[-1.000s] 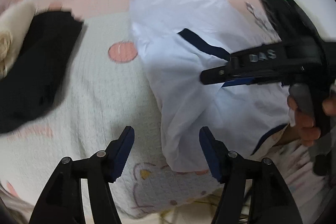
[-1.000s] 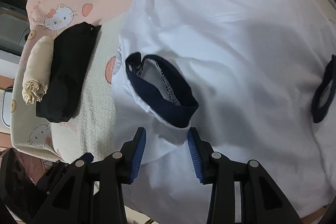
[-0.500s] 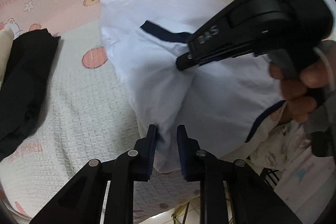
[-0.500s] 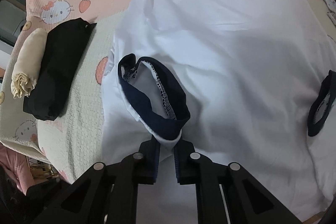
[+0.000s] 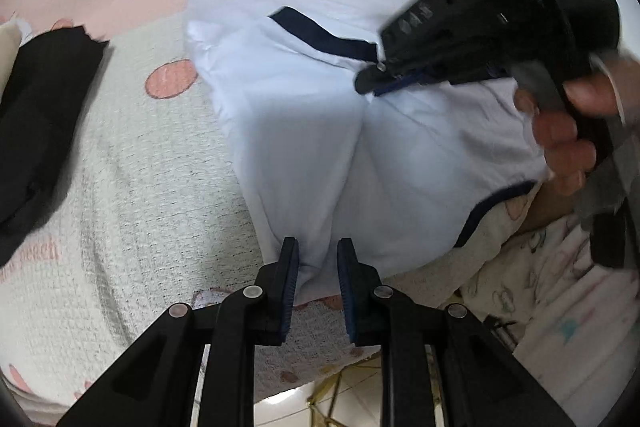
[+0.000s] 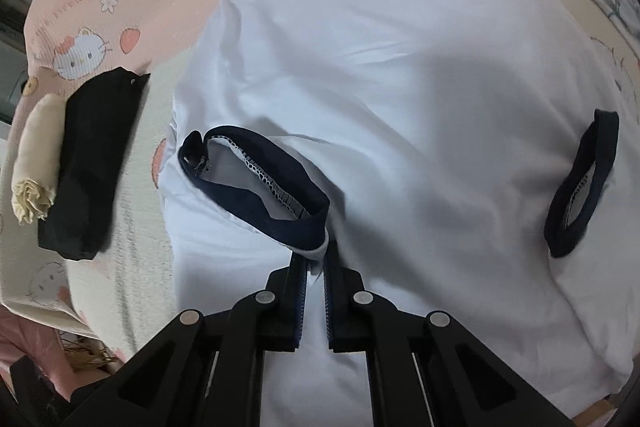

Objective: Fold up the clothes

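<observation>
One white navy-trimmed shirt (image 6: 400,75), pinched.

Three garments and two hand-held grippers on one patterned bed cover.

One white shirt (image 6: 400,75) with three navy-trimmed openings: a collar (image 6: 256,187) and two cuffs, one seen in the right view (image 6: 580,187), the other in the left (image 5: 480,211); one folded black garment (image 6: 92,163); one rolled cream cloth (image 6: 36,163). One left hand-held gripper (image 5: 318,259), one right hand-held gripper (image 6: 316,263), and one hand (image 5: 568,143) in view over the cover (image 5: 140,187).
</observation>
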### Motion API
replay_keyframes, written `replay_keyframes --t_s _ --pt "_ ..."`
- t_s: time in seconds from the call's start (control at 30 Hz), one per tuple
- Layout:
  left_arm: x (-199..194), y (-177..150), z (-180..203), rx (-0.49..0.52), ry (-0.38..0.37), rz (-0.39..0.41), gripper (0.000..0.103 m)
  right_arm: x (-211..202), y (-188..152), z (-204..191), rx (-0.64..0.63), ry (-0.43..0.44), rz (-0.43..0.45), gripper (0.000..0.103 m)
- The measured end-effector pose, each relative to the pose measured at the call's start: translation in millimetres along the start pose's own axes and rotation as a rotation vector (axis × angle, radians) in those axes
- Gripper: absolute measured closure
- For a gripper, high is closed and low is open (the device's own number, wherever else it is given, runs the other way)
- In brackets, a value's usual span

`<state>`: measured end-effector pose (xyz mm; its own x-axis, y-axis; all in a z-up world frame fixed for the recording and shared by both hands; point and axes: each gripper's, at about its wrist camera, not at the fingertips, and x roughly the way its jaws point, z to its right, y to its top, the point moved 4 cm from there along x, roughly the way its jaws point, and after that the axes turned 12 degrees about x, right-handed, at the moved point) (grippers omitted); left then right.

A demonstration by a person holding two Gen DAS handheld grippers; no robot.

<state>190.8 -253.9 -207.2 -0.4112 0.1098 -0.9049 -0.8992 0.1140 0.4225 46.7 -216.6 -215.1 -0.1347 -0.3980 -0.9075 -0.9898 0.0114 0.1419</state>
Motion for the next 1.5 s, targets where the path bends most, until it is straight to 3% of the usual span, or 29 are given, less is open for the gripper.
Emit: replay_keyframes --t_s 0.1,0.17,0.2,0.23,0.37,0.5,0.73,0.9,1.13,1.27,1.4,1.5 --pt "-16.3 9.5 -7.2 -0.072 -0.039 0.027 0.083 -8.9 -0.1 0.0 -0.005 0.023 0.013 0.085" --pt "-31.4 19.2 -14.4 -0.123 -0.063 0.058 0.062 -20.9 2.4 -1.9 0.000 0.073 0.033 0.068" --pt "-38.2 23.5 -19.0 -0.150 -0.076 0.076 0.042 -27.6 3.8 -1.7 0.004 0.097 0.047 0.062" --pt "-43.8 26.9 -24.2 -0.177 -0.088 0.093 0.034 -35.8 5.4 0.7 0.010 0.119 0.067 0.061" --pt "-43.5 53.7 -51.7 -0.253 -0.118 0.116 0.034 -64.5 11.9 10.1 0.035 0.191 0.131 0.060" --pt "-31.9 76.2 -73.6 -0.295 -0.126 0.105 0.034 -81.0 19.3 9.4 0.027 0.211 0.109 0.060" --pt "-8.3 96.4 -99.2 -0.305 -0.107 0.084 0.034 -66.9 35.3 -12.5 -0.101 0.051 0.057 0.060" --pt "2.2 104.8 -110.5 -0.311 -0.108 0.071 0.034 -42.2 46.7 -29.8 -0.286 -0.022 -0.033 0.060" --pt "20.2 107.4 -130.4 -0.365 -0.135 0.043 0.034 -25.6 51.3 -41.5 -0.568 -0.055 -0.061 0.060" --pt "29.2 107.4 -135.7 -0.376 -0.143 0.028 0.035 -19.4 47.2 -49.1 -0.651 -0.035 -0.064 0.060" --pt "40.6 107.3 -139.7 -0.383 -0.139 0.000 0.053 -10.8 45.7 -55.5 -0.695 -0.042 -0.060 0.060" --pt "47.1 108.8 -141.2 -0.388 -0.141 -0.021 0.053 -5.6 47.2 -60.6 -0.729 -0.063 -0.049 0.060"
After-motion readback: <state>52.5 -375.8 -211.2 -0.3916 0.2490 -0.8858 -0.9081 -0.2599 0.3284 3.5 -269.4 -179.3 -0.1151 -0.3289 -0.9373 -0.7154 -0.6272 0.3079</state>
